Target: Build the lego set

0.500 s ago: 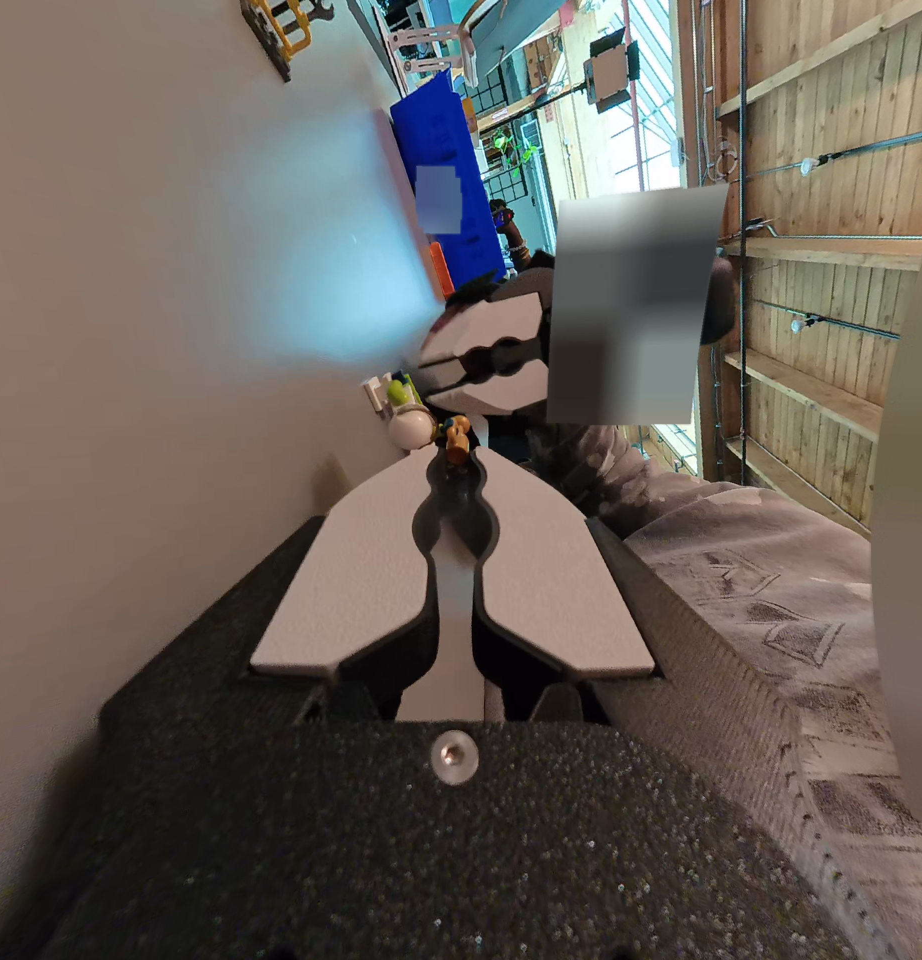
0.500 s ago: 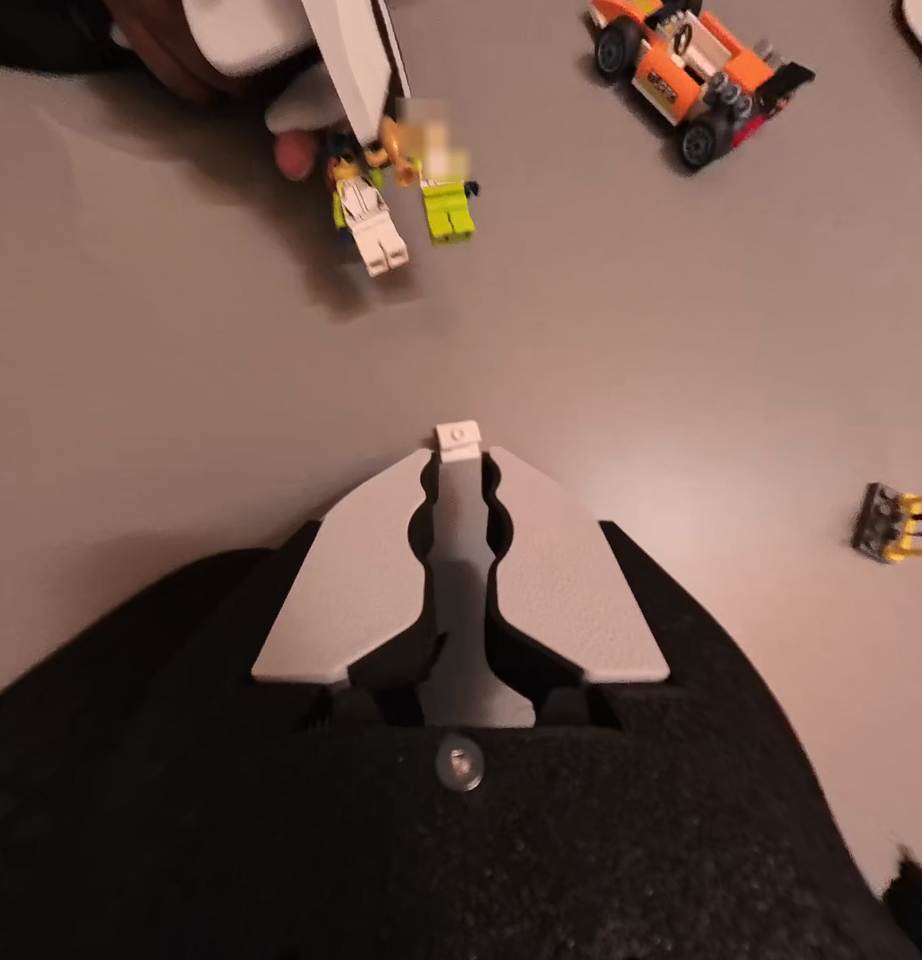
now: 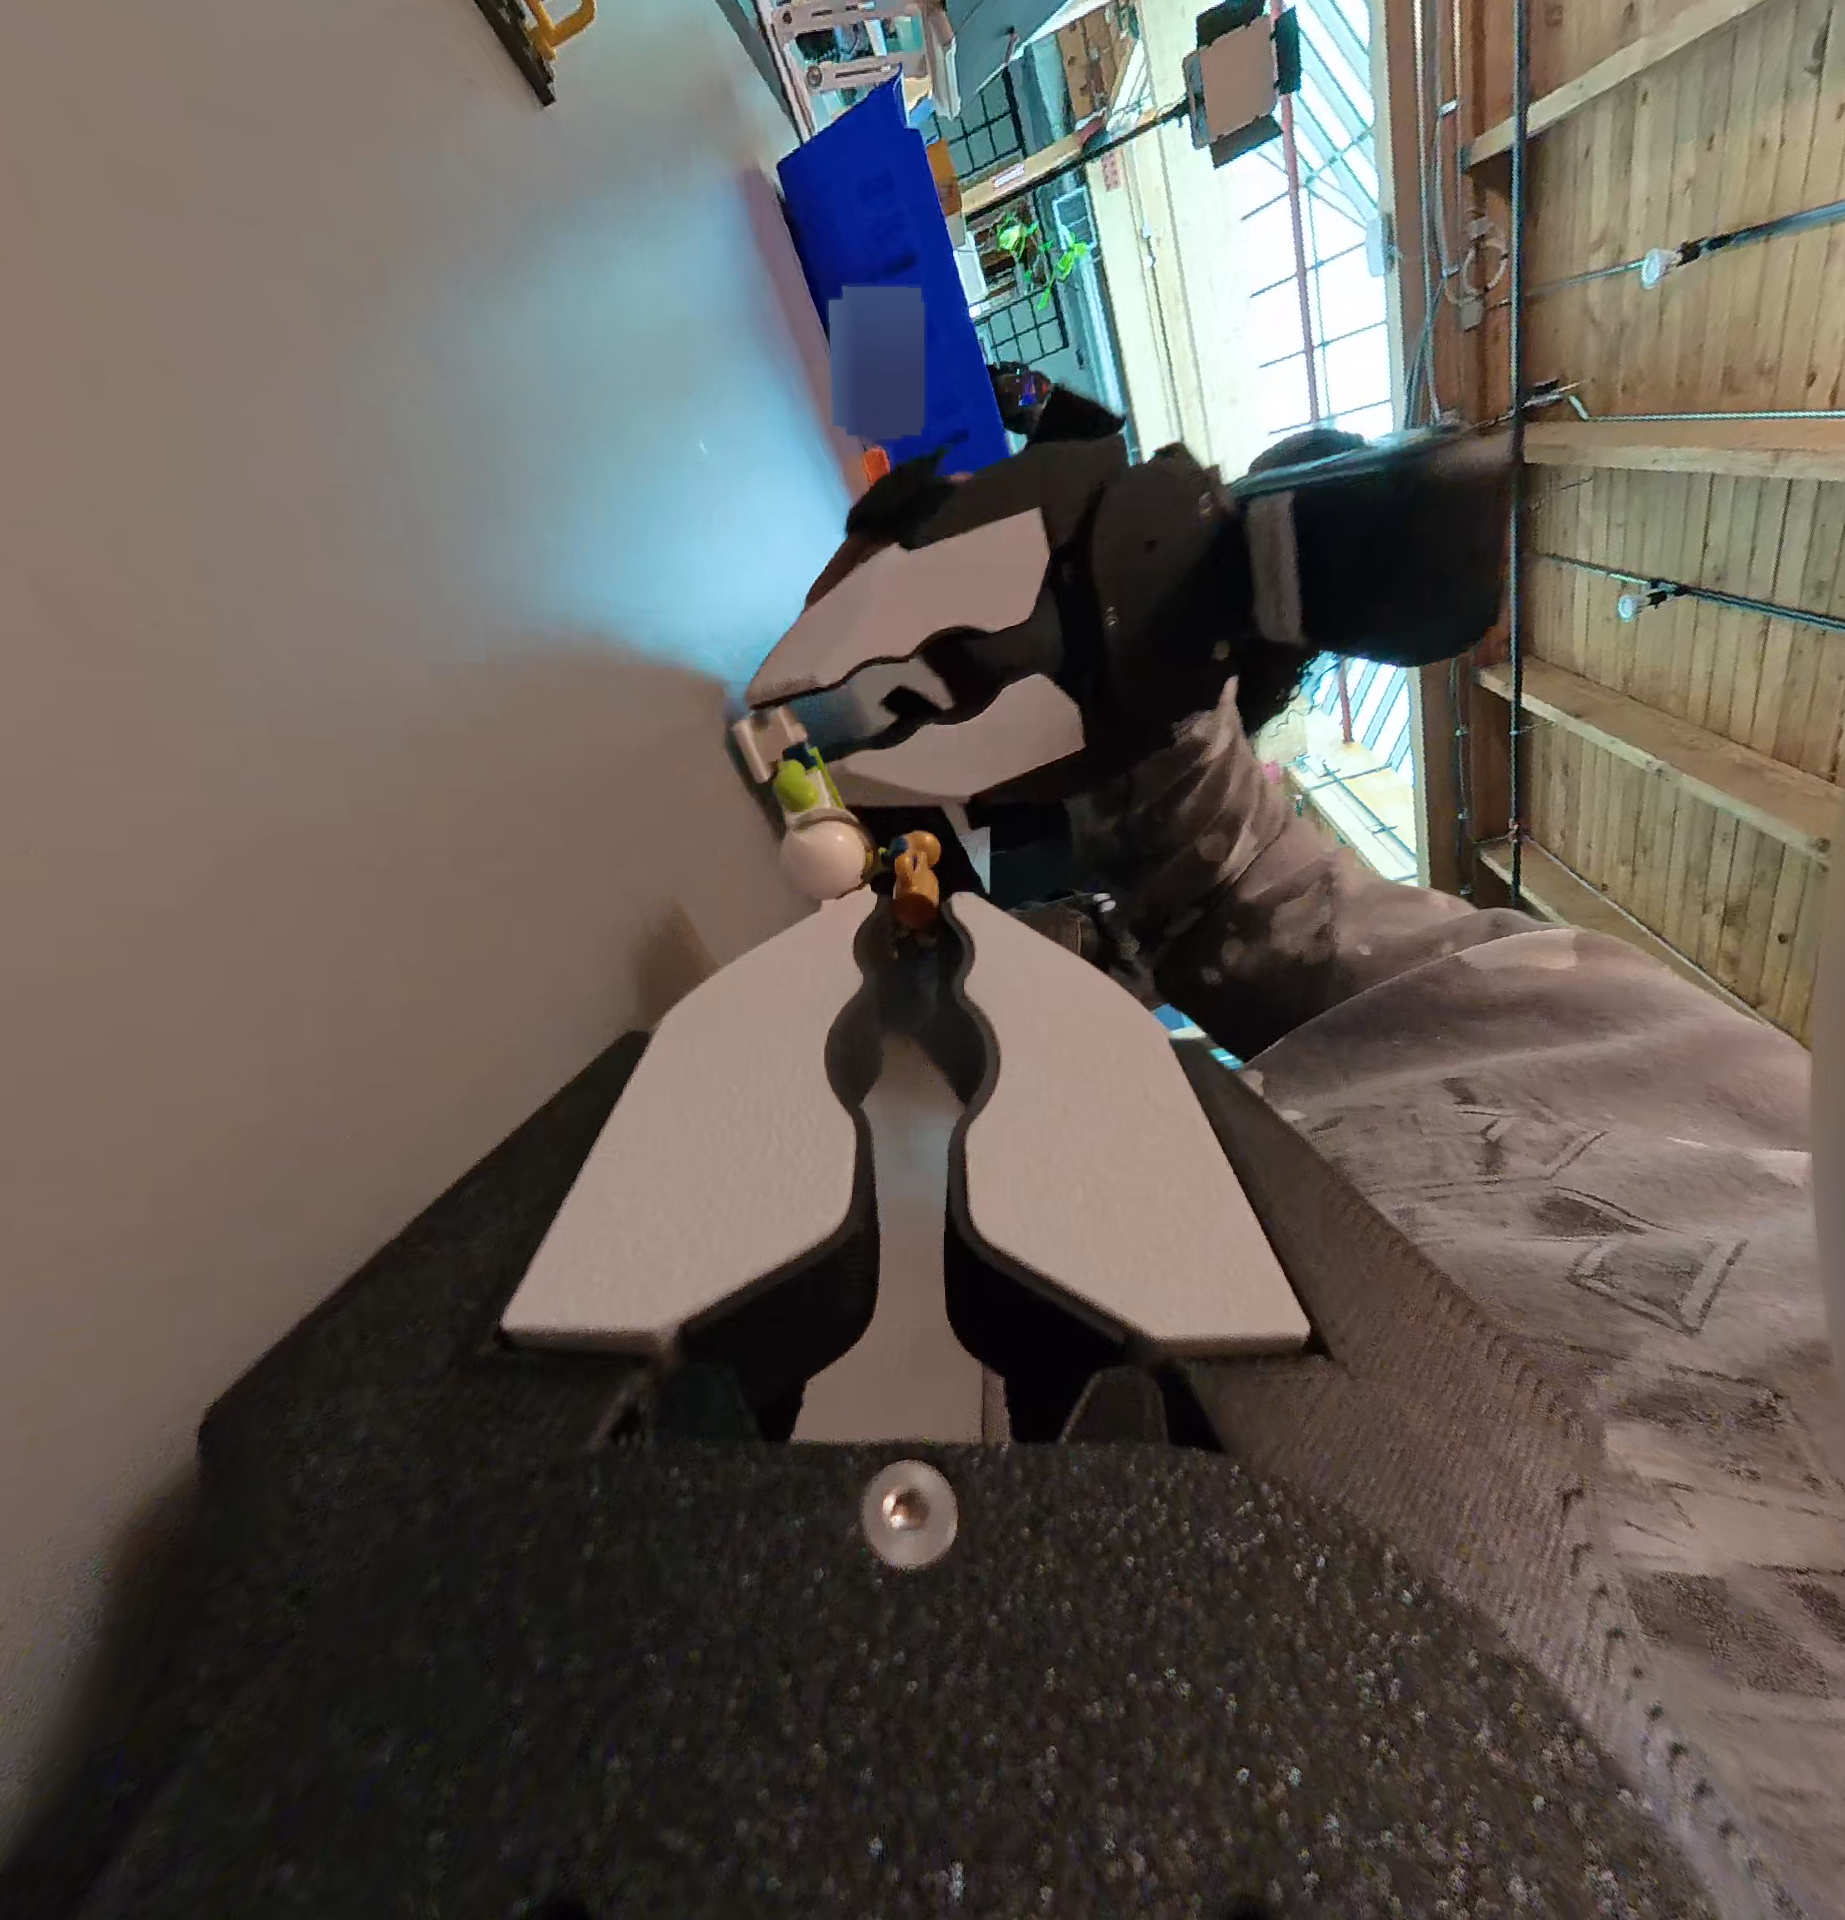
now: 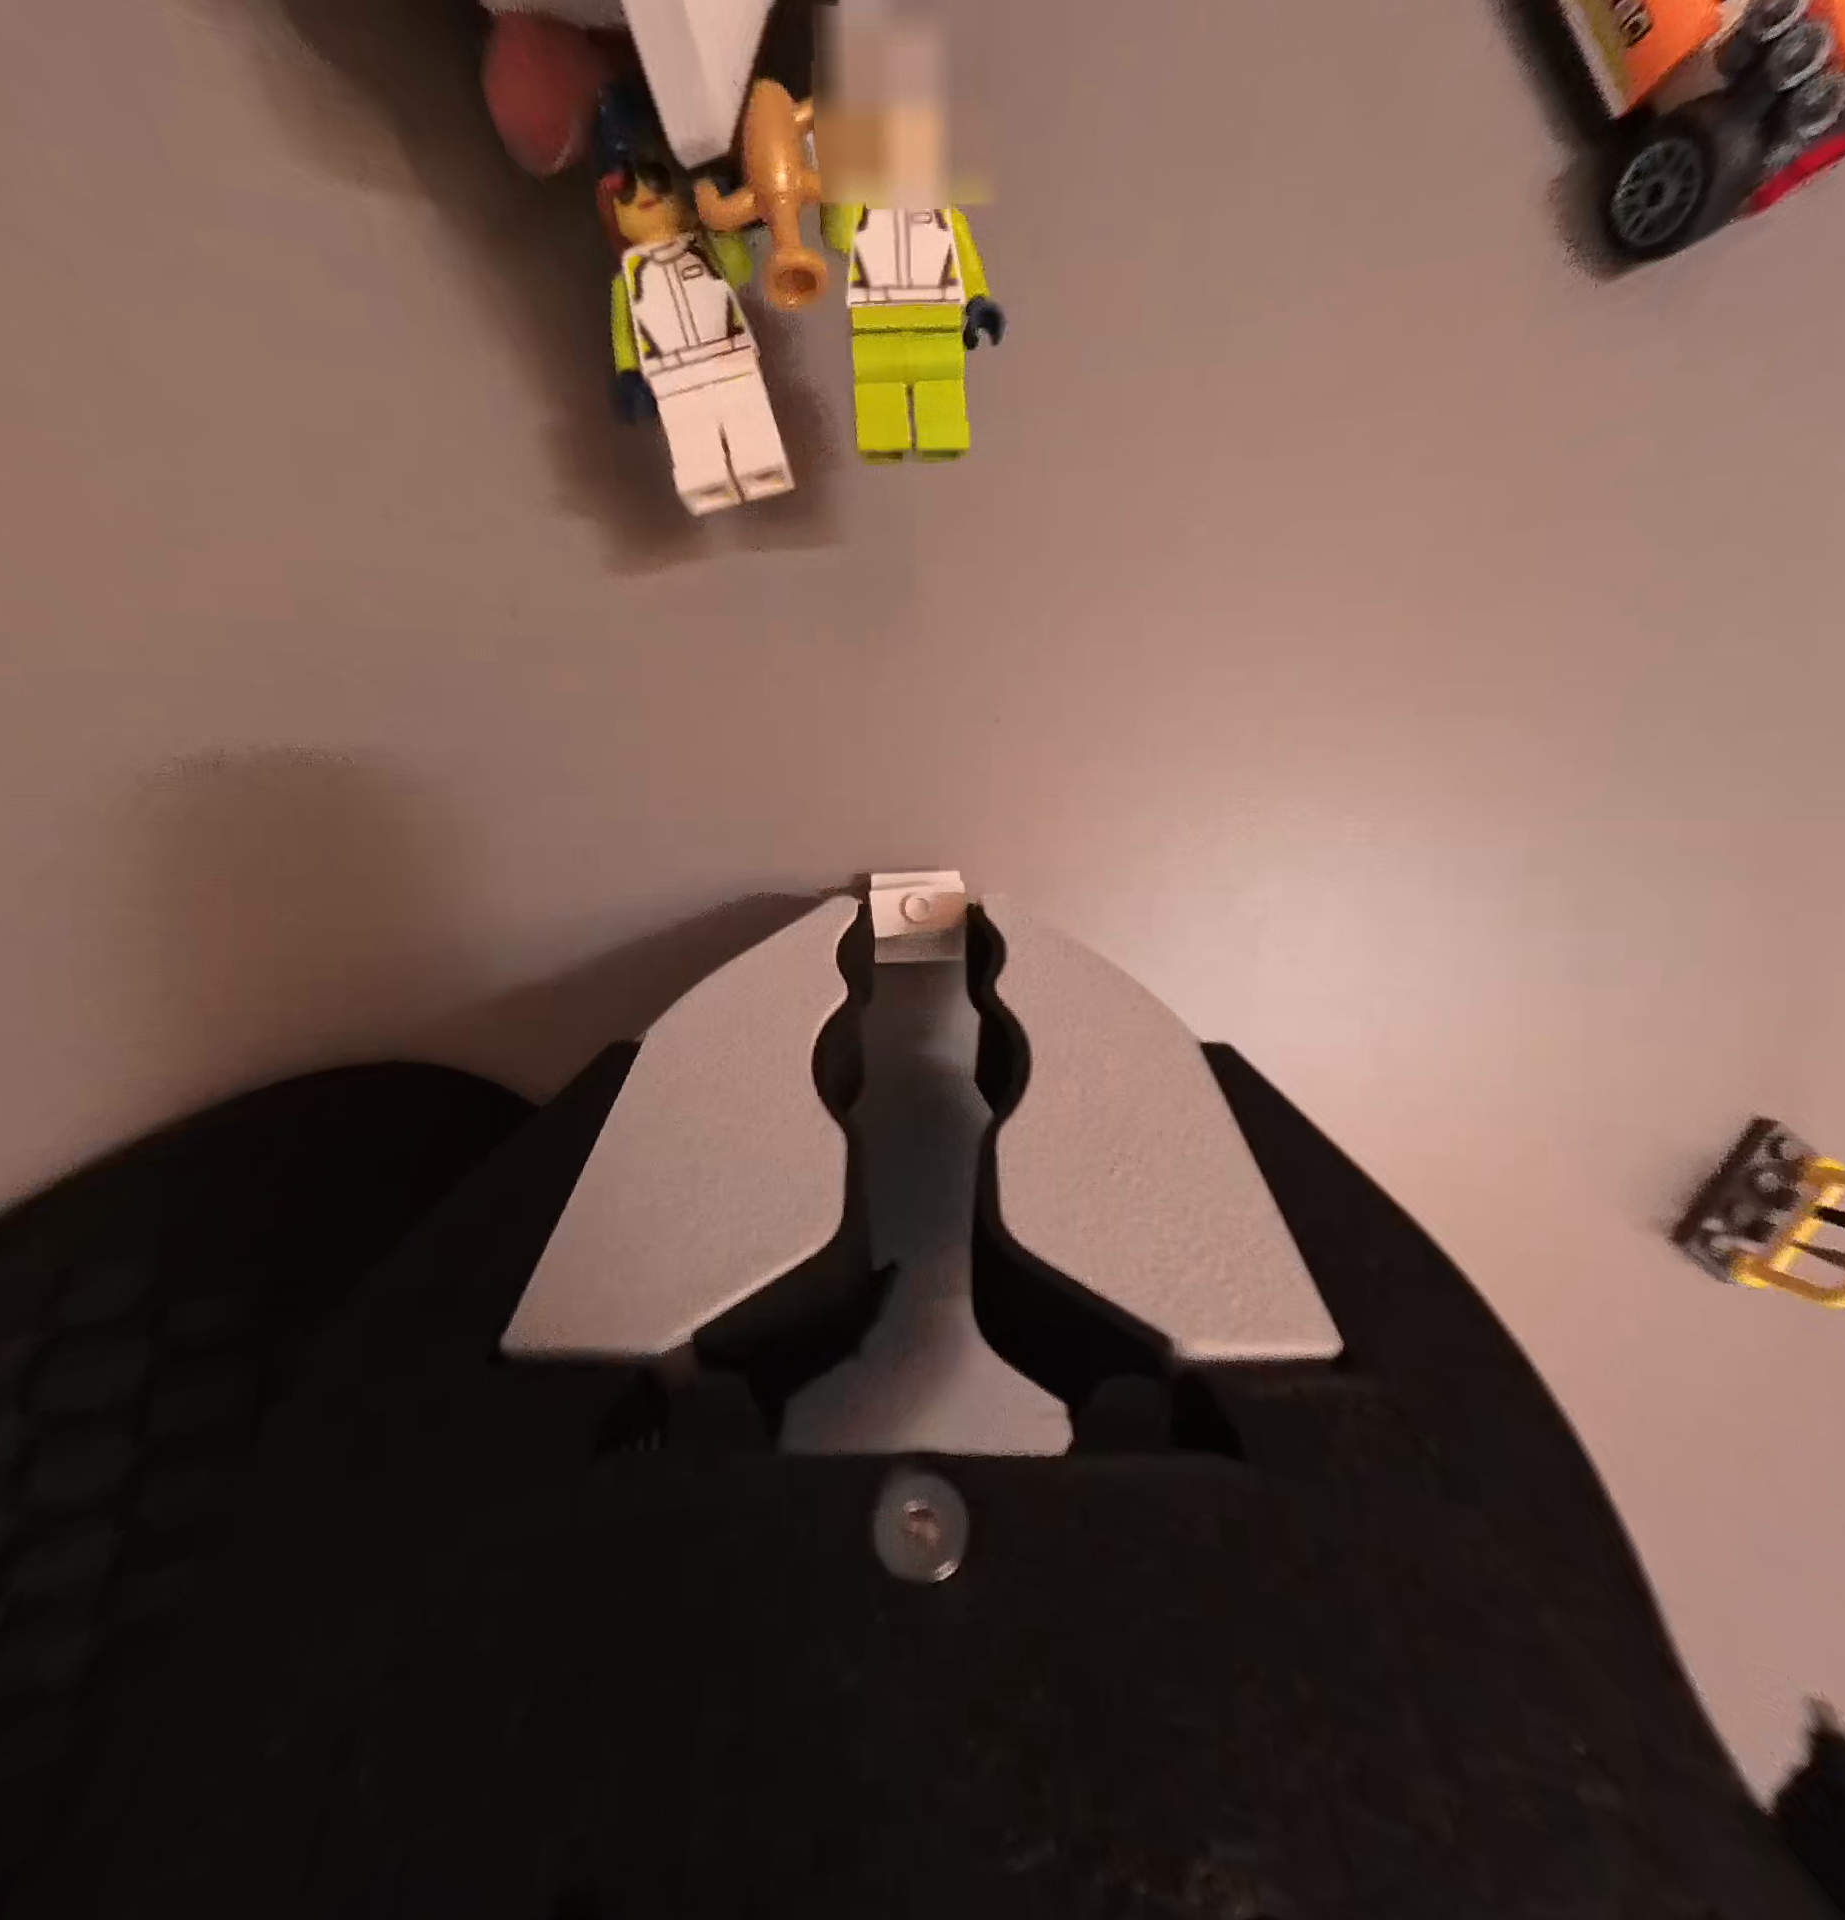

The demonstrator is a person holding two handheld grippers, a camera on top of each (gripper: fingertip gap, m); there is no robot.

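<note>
The grey table [image 4: 1313, 644] carries an orange car [image 4: 1728, 114] at its far right corner. Two minifigures [image 4: 705, 343] lie mid-far. The left gripper [image 3: 913, 904] jaws pinch a gold trophy [image 4: 783, 187]; the right gripper [image 4: 918, 914] jaws pinch a white brick [image 4: 916, 906].

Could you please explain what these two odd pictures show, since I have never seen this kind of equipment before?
No robot arm here: a person holds a two-finger gripper in each hand, each with a camera looking along its fingers. The left view is tipped sideways, so the table looks like a wall. The left gripper is shut on a gold trophy, held at two minifigures, one in white trousers, one in lime trousers. The right gripper looks down and is shut on a small white piece. An orange car and a yellow and grey piece also lie on the table.
</note>
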